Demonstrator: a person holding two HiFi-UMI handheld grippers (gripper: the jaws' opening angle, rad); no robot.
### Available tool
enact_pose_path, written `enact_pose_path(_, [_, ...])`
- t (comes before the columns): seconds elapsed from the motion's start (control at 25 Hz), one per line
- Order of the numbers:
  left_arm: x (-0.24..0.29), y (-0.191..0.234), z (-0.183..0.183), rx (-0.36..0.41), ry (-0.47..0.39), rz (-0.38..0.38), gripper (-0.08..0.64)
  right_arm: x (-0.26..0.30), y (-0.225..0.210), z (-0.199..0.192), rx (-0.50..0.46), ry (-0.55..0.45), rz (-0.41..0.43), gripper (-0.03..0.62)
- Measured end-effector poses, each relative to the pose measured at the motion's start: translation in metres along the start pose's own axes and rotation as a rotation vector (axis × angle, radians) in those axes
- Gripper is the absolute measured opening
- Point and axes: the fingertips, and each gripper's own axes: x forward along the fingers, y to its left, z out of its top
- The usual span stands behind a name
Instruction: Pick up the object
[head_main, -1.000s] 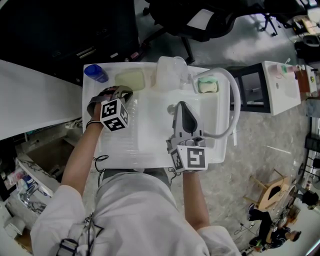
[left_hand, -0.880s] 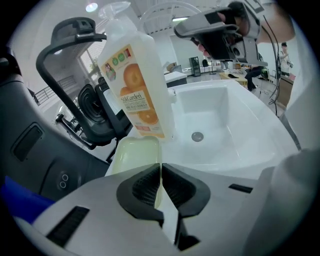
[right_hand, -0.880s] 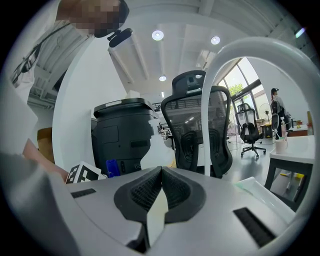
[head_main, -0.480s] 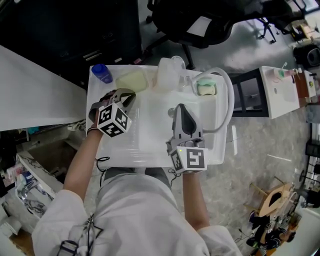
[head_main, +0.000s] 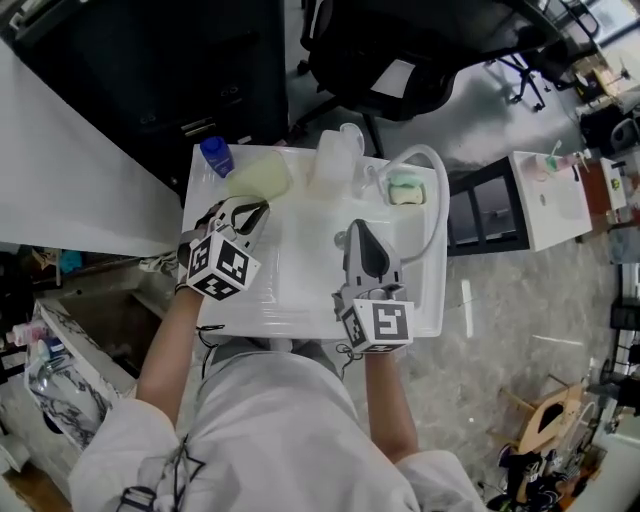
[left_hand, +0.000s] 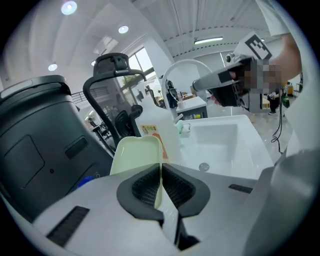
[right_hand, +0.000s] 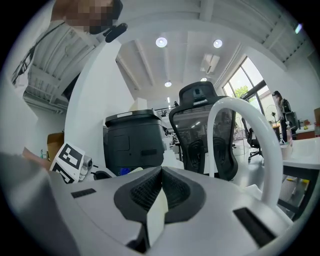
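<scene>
Left hand-held gripper (head_main: 250, 207) was over the left part of the white surface (head_main: 290, 320), its jaws pressed together with nothing caught between them; its own view (left_hand: 160, 175) showed the ribbed pads meeting along one thin line. The pale yellow dish (head_main: 258, 178) lay just beyond the jaw tips, toward the back edge of the surface. In the left gripper view the dish (left_hand: 137, 155) sat dead ahead and slightly left of the closed jaws; whether the tips touched it could not be told. A blue bottle (head_main: 215, 155) stood to the dish's left at the back corner, and a translucent jug (head_main: 333, 155) stood to its right. Past the jug was a green and white sponge (head_main: 403, 188), beside the foot of the arched white faucet (head_main: 440, 175). Right hand-held gripper (head_main: 360, 232) was held above the sink basin (left_hand: 220, 145), well apart from the dish, with its jaws likewise closed and empty in its own view (right_hand: 161, 180). That view looked out past the faucet arch (right_hand: 250, 120) to a black office chair (right_hand: 200, 130) and a dark bin (right_hand: 132, 140).
</scene>
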Motion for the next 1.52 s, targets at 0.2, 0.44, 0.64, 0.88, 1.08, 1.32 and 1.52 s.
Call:
enact_pose_path(0.2, [-0.032, 0.01, 0.012, -0.085, -0.052, 0.072, 0.031, -0.009, 0.004, 0.007, -0.013, -0.008, 0.007, 0.006])
enact_pose_path(0.44, [-0.065, 0.015, 0.029, -0.145, -0.123, 0.151, 0.031, -0.019, 0.008, 0.017, -0.036, -0.021, 0.028, 0.006])
enact_pose_path(0.64, [-0.091, 0.018, 0.039, -0.158, -0.162, 0.201, 0.031, -0.027, 0.013, 0.022, -0.042, -0.017, 0.044, 0.006])
enact_pose_path(0.88, [-0.124, 0.023, 0.053, -0.203, -0.231, 0.261, 0.031, -0.036, 0.011, 0.025, -0.05, -0.007, 0.052, 0.006])
enact_pose_path(1.08, [-0.149, 0.026, 0.058, -0.221, -0.272, 0.31, 0.031, -0.04, 0.013, 0.029, -0.064, -0.008, 0.066, 0.006])
enact_pose_path(1.32, [-0.176, 0.032, 0.062, -0.258, -0.313, 0.372, 0.031, -0.046, 0.011, 0.038, -0.095, -0.01, 0.077, 0.005])
enact_pose_path(1.52, [-0.19, 0.036, 0.06, -0.302, -0.343, 0.409, 0.031, -0.046, 0.004, 0.04, -0.086, -0.01, 0.073, 0.005])
